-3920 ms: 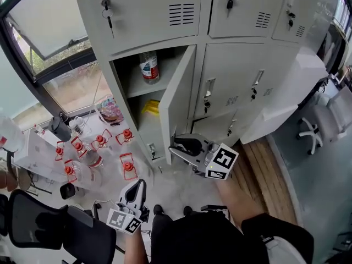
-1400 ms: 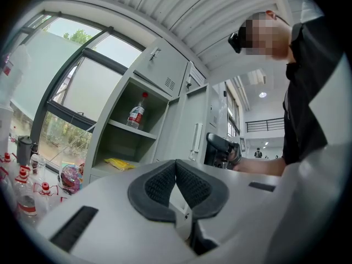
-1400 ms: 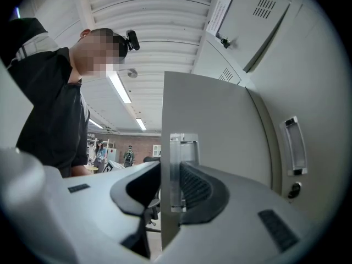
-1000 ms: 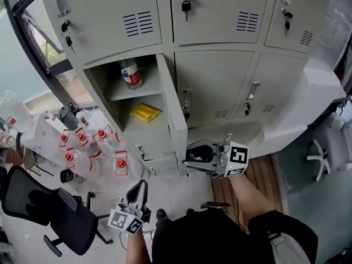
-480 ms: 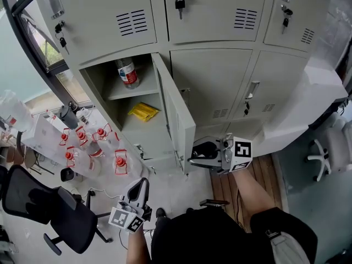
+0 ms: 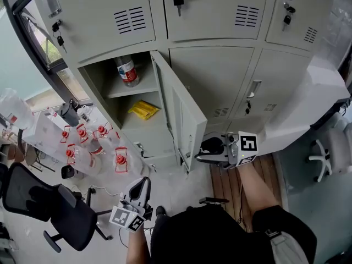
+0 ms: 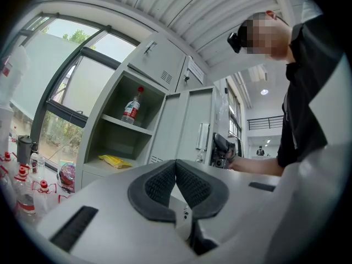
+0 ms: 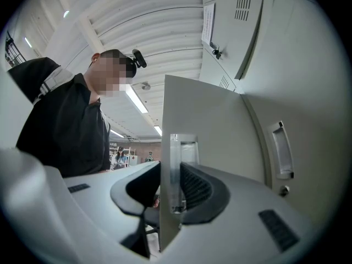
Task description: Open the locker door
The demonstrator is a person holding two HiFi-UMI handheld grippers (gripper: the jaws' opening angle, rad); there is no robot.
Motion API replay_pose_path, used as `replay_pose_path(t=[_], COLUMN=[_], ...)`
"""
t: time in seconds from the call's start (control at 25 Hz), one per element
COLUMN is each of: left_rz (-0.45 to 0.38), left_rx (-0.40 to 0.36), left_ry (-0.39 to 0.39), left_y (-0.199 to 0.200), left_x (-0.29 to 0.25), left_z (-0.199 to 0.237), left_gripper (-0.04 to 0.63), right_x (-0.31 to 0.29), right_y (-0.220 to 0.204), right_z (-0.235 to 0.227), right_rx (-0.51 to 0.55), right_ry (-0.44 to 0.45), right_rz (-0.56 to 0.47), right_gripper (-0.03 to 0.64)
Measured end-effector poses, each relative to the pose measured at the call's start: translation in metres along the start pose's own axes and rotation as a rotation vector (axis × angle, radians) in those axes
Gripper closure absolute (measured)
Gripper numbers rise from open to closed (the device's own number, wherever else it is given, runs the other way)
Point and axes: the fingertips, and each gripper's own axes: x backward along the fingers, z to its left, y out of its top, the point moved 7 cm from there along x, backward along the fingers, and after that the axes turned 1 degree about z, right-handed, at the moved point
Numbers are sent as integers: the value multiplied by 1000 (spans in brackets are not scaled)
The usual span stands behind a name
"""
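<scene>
The grey locker door (image 6: 179, 109) of the middle-left compartment stands swung out to the right, its edge toward me. My right gripper (image 6: 201, 150) sits at that free edge. In the right gripper view the door's edge and its chrome handle (image 8: 175, 169) lie between the pads, and the right gripper (image 8: 171, 176) is shut on them. The open compartment holds a water bottle (image 6: 127, 70) on the upper shelf and a yellow packet (image 6: 144, 109) below. My left gripper (image 6: 141, 186) hangs low near my legs, away from the lockers. In its own view the left gripper (image 7: 176, 166) is shut with nothing in it.
Closed locker doors with keys (image 6: 178, 1) surround the open one. Several red-capped bottles (image 6: 93, 147) stand on the floor at the left, by a window. A black office chair (image 6: 49, 208) is at lower left and a white chair (image 6: 330, 153) at the right edge.
The door has swung further open, toward the right. My right gripper has moved right with the door's edge. The left gripper has stayed where it was.
</scene>
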Motion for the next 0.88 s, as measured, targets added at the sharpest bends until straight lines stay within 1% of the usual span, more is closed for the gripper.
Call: replay_pose_path(t=[0.2, 0.52, 0.76, 0.88], left_rz=[2, 12, 24, 27], left_rx=[0, 5, 16, 19], left_ry=[10, 3, 6, 4], left_y=[0, -3, -9, -10], left_x=[1, 0, 3, 4], left_z=[0, -4, -4, -5], left_gripper=[580, 580, 580, 580], right_x=[7, 12, 16, 24], right_y=[1, 0, 0, 4], right_z=[-2, -3, 0, 3], right_rx=[1, -4, 16, 18], right_ry=[13, 4, -54, -97], right_rz=[-2, -39, -54, -98], right_gripper=[494, 491, 486, 486])
